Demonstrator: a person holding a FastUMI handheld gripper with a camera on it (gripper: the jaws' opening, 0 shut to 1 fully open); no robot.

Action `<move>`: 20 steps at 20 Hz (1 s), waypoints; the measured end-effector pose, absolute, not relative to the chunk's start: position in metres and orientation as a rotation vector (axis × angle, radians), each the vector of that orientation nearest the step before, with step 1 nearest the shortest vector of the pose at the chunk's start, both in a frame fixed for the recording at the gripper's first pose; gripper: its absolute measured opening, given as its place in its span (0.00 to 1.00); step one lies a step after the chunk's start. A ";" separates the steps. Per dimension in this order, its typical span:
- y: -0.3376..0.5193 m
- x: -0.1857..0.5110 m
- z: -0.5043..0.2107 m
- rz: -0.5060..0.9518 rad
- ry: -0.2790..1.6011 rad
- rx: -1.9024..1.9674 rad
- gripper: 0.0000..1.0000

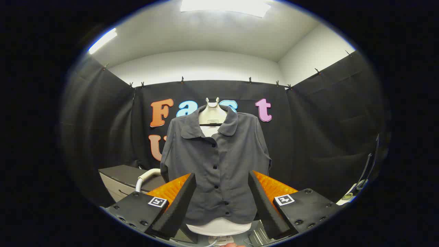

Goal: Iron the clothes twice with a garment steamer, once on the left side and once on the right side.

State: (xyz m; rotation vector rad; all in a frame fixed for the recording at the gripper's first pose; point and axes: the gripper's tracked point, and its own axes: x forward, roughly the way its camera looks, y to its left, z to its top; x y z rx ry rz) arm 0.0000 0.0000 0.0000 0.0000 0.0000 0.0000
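A dark grey buttoned shirt (216, 161) hangs on a pale mannequin form (212, 106) straight ahead, its collar open and its hem above the white base (219, 227). My gripper (222, 185) is open, held in front of the shirt's lower half with nothing between the fingers. The left fingertip (187, 192) and the right fingertip (257, 192) frame the button row. A white curved handle or hose (145, 176), possibly part of the steamer, shows just left of the shirt behind the left finger.
A grey cabinet or counter (120, 178) stands at the left behind the white hose. Black cloth walls close the booth on three sides. Cables and a small device (360, 185) hang at the far right.
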 end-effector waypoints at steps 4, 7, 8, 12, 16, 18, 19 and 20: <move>-0.003 0.008 0.004 -0.006 -0.005 0.003 0.98; 0.002 0.012 0.005 0.000 -0.012 0.005 0.98; 0.005 0.014 0.006 0.006 -0.012 0.009 0.98; 0.007 0.013 0.009 0.014 -0.020 0.020 0.98; 0.010 0.012 0.011 0.012 -0.023 0.018 0.98; 0.011 0.013 0.011 0.010 -0.021 0.021 0.98; 0.012 0.013 0.012 0.008 -0.020 0.023 0.98; 0.013 0.013 0.011 0.006 -0.019 0.026 0.98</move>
